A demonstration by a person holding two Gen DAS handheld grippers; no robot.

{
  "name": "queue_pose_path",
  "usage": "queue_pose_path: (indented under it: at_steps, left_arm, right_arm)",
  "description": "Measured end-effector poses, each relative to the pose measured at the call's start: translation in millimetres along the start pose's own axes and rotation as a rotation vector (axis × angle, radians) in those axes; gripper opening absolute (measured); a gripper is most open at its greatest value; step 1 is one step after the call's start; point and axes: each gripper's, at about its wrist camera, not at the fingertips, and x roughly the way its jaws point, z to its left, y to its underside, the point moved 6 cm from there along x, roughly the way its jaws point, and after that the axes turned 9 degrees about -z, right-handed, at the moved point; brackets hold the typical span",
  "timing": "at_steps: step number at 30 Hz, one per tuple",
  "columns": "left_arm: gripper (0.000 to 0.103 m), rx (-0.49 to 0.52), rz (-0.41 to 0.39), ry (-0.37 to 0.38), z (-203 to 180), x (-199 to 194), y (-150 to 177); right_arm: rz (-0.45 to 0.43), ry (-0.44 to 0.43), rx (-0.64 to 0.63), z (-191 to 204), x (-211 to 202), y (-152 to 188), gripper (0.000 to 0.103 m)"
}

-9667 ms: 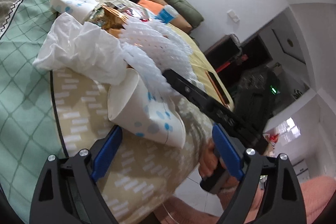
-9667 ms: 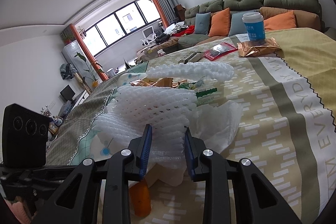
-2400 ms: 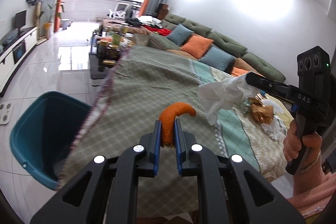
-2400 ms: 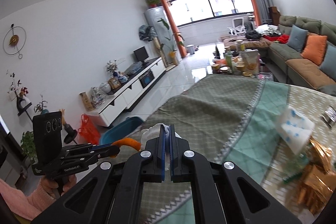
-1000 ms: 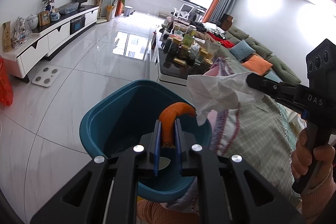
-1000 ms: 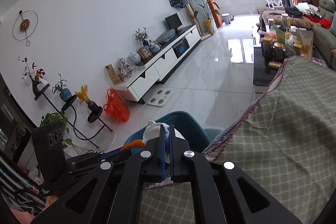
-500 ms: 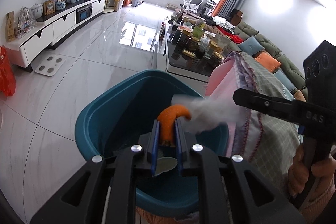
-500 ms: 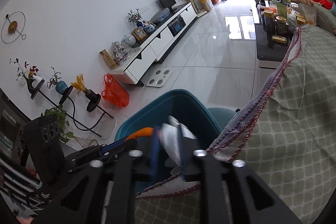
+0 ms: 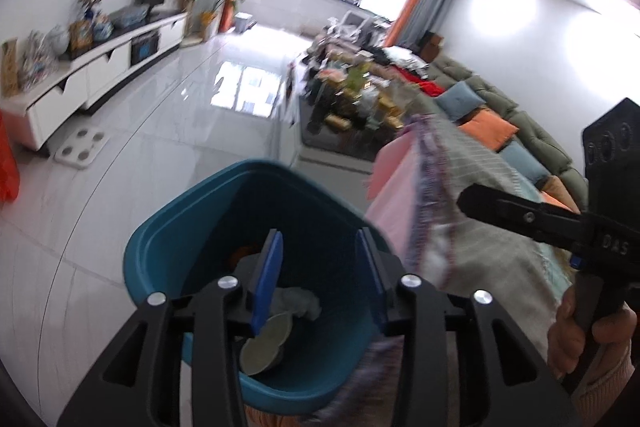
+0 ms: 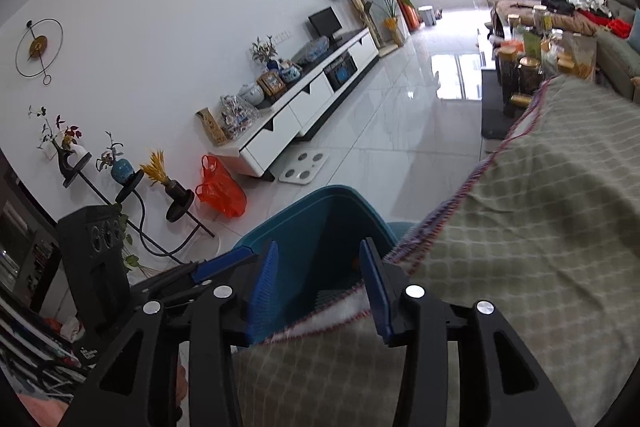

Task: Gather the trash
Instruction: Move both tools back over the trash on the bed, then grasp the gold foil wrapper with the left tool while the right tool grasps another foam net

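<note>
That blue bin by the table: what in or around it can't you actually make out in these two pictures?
- Blue bin, left wrist view: the left gripper covers part of its floor; an orange scrap is half hidden behind one finger.
- Right wrist view: the tablecloth and right gripper block the bin's contents.
- Round flat piece: too blurred to identify.
- Table surface beyond the cloth edge: motion-blurred, left wrist view.

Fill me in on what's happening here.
A person is collecting trash with two hand-held grippers over a teal bin beside the covered table. Both the left hand-held gripper and the right hand-held gripper have just been opening and hold nothing. An orange peel and white tissue lie inside the bin.
</note>
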Motion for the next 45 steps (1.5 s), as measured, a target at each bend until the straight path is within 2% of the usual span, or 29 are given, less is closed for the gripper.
queue_pose_path:
  at_steps: [4, 10, 13, 24, 35, 45]
  left_arm:
    - [0.052, 0.057, -0.022, 0.081, -35.7, -11.3, -0.9]
    - [0.052, 0.134, 0.014, 0.220, -98.8, -13.3, 13.7]
    - [0.052, 0.171, 0.033, 0.305, -136.4, -12.4, 23.5]
    - [0.053, 0.301, 0.128, 0.533, -248.8, -2.0, 69.4]
    - [0.053, 0.390, 0.215, 0.693, -332.0, -1.1, 109.7]
    - [0.052, 0.398, 0.302, 0.814, -403.4, 16.5, 115.1]
  right_arm:
    - [-0.055, 0.018, -0.029, -3.1, -34.0, -1.6, 0.050]
    - [-0.143, 0.098, -0.046, -22.3, -98.2, 0.5, 0.053]
    - [-0.176, 0.157, -0.042, -36.5, -130.9, 5.8, 0.053]
    - [-0.301, 0.430, 0.048, -106.3, -249.8, 38.8, 0.054]
    - [-0.422, 0.619, 0.151, -160.5, -347.0, 68.5, 0.054]
    - [-0.505, 0.754, 0.257, -209.0, -412.2, 90.4, 0.057]
